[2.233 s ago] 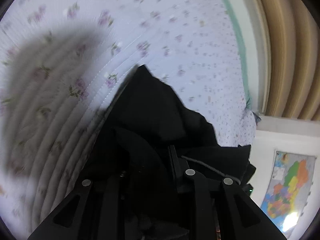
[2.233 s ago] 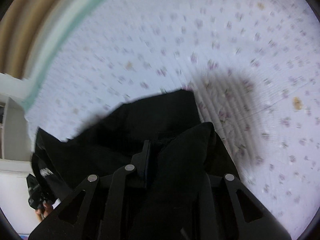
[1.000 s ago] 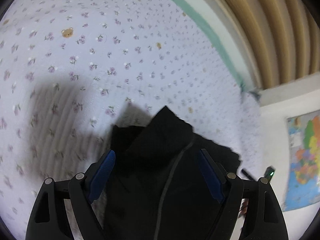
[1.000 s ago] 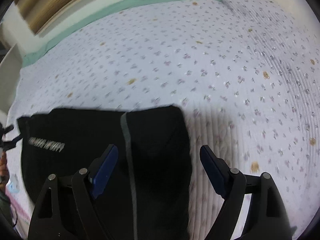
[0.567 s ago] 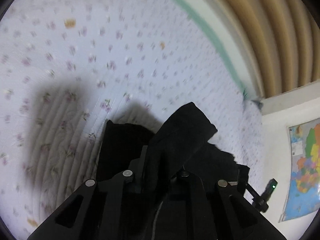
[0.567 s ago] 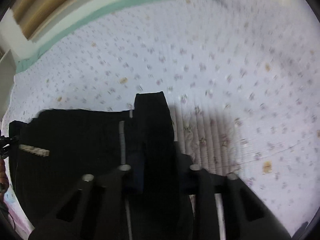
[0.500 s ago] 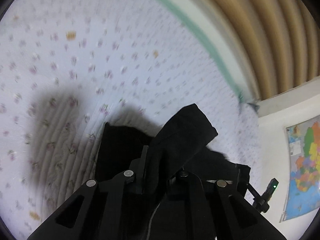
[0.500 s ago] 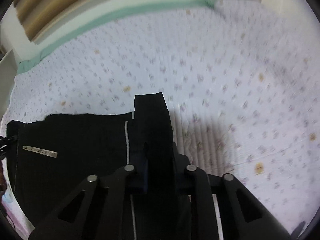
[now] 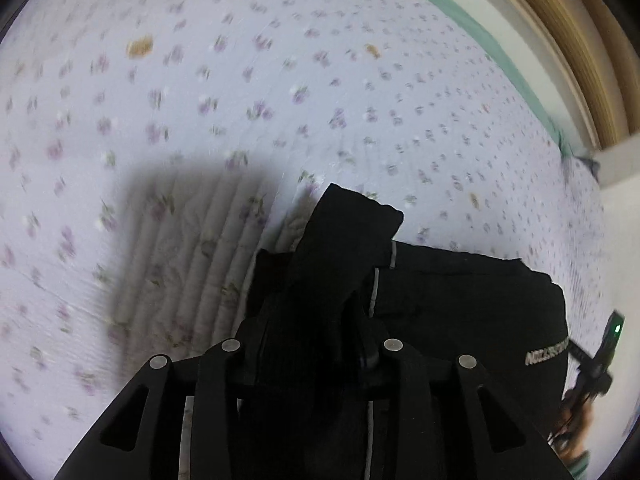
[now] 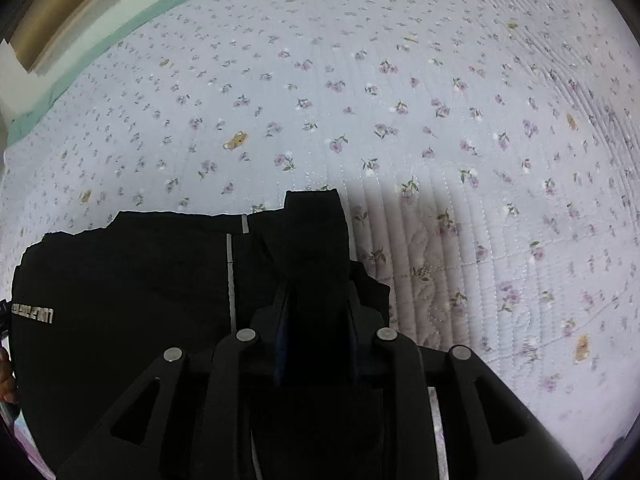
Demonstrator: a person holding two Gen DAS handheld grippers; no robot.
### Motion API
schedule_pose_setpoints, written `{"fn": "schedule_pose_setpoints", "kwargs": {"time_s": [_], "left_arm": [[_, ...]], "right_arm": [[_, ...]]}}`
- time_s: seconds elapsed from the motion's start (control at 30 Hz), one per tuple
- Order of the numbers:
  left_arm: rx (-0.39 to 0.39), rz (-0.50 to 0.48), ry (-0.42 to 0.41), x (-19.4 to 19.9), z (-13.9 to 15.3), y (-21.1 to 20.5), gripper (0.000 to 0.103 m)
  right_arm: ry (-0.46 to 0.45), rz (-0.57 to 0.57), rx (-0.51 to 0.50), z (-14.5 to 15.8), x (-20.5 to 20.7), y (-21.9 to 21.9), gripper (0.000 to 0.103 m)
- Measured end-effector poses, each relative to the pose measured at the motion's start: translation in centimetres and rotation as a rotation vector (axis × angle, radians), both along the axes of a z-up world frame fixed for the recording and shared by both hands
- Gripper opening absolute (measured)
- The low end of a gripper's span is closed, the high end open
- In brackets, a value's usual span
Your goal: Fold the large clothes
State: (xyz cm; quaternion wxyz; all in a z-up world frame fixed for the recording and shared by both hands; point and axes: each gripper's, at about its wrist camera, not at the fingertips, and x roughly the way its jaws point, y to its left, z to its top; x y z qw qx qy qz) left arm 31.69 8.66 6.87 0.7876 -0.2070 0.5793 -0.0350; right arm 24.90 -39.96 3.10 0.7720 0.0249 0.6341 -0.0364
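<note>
A black garment (image 9: 460, 300) with thin grey stripes and a small white logo lies on a floral quilted bedspread (image 9: 240, 100). My left gripper (image 9: 316, 320) is shut on a bunched end of the garment and lifts it off the bed. In the right wrist view the same black garment (image 10: 132, 280) spreads to the left, and my right gripper (image 10: 316, 300) is shut on another bunched end held above the bedspread (image 10: 400, 100). The pinched cloth hides both grippers' fingertips.
A green sheet edge (image 10: 120, 28) and a wooden headboard (image 9: 580, 40) border the bed's far side. A white wall stands beyond the bed's right end. A person's hand with the other gripper (image 9: 592, 372) shows at the left view's right edge.
A second ago both grippers were open over the garment. They have closed on its ends and lifted the cloth.
</note>
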Motion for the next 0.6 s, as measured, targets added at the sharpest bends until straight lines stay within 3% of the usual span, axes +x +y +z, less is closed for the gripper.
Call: {"fn": "schedule_pose_setpoints", "kwargs": {"time_s": [0.03,0.17,0.23,0.37,0.5,0.57,0.6], "left_arm": [[0.008,-0.01,-0.017,-0.4,1.1,0.5,0.032],[-0.007,0.018,-0.1,-2.2,6.1,3.5,0.043],[0.036,0.008,-0.165,-4.0,9.1,3.8,0.049],[-0.025,-0.079,-0.205,-6.6,11.7,1.3,0.053],[-0.068,-0.267,-0.149,-8.9,9.2,-6.2,0.053],[0.005,-0.361,-0.061,-9.9,5.4,-10.6,0.053],[0.062,-0.375,-0.031,-9.8,3.8,-12.3,0.053]], "right_arm": [[0.005,0.003,-0.002,1.1,-0.1,0.0,0.046],[-0.075,0.035,0.022,6.2,-2.0,0.9,0.058],[-0.127,0.063,0.062,9.3,-3.6,1.8,0.071],[-0.153,0.141,0.109,12.4,-7.2,5.0,0.075],[-0.073,0.226,0.133,10.4,-9.6,9.2,0.075],[-0.02,0.272,0.085,7.8,-10.5,11.5,0.075],[0.06,0.283,0.078,5.0,-10.8,12.5,0.075]]}}
